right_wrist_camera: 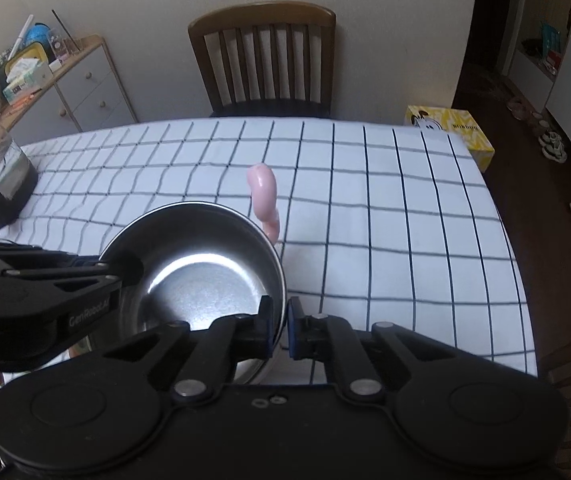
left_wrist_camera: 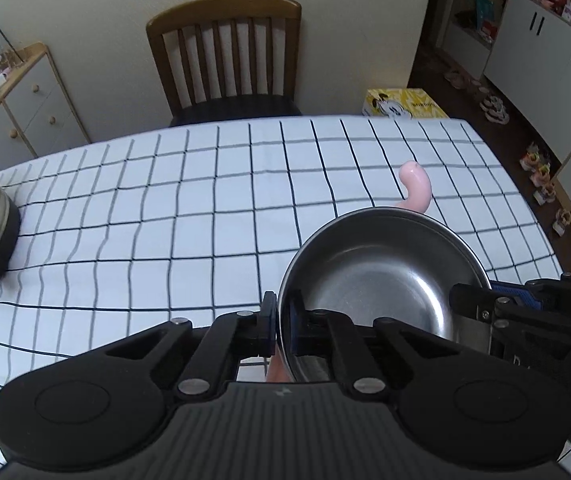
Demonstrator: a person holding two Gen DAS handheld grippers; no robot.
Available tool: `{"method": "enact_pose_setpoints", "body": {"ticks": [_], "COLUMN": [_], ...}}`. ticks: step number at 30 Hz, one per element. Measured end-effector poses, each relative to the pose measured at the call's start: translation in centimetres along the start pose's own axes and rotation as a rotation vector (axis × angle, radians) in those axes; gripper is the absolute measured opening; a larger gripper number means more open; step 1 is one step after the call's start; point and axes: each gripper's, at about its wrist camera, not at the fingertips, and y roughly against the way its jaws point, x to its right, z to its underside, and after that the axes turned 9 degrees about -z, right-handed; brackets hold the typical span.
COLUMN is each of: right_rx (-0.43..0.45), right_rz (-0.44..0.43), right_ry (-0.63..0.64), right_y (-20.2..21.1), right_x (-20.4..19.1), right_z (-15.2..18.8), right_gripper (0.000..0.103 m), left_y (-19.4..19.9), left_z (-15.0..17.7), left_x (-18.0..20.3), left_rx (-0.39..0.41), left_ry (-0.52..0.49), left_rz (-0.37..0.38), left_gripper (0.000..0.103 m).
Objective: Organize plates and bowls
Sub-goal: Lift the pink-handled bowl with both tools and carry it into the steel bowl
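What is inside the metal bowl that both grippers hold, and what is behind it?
The metal bowl looks empty: only bare steel shows. Behind it a pink curved object stands on the checked tablecloth; the bowl's rim hides its lower end.

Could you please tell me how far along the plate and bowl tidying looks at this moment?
Nothing looks put away yet: no stack or rack shows. In hand: the steel bowl is pinched at its rim on opposite sides by the left gripper and the right gripper, above the checked table. Left: setting the bowl down somewhere. A pink piece sticks up behind the bowl; I cannot tell what it is.
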Motion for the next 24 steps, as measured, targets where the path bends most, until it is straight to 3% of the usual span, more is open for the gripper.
{"method": "enact_pose_setpoints", "body": {"ticks": [12,24], "right_rx": [0.055,0.080], "right_rz": [-0.037,0.015], "right_ry": [0.009,-0.031], "right_y": [5.2,13.9], "right_x": [-1.9,-4.7], "right_z": [-1.2,4.3], "right_gripper": [0.007,0.007], "left_y": [7.2,15.9], "left_z": [0.1,6.9], "left_x": [-1.4,-1.3], "left_rx": [0.052,0.059], "left_ry": [0.003,-0.068], "left_rz": [0.009,0.094], "left_gripper": [0.005,0.005]}}
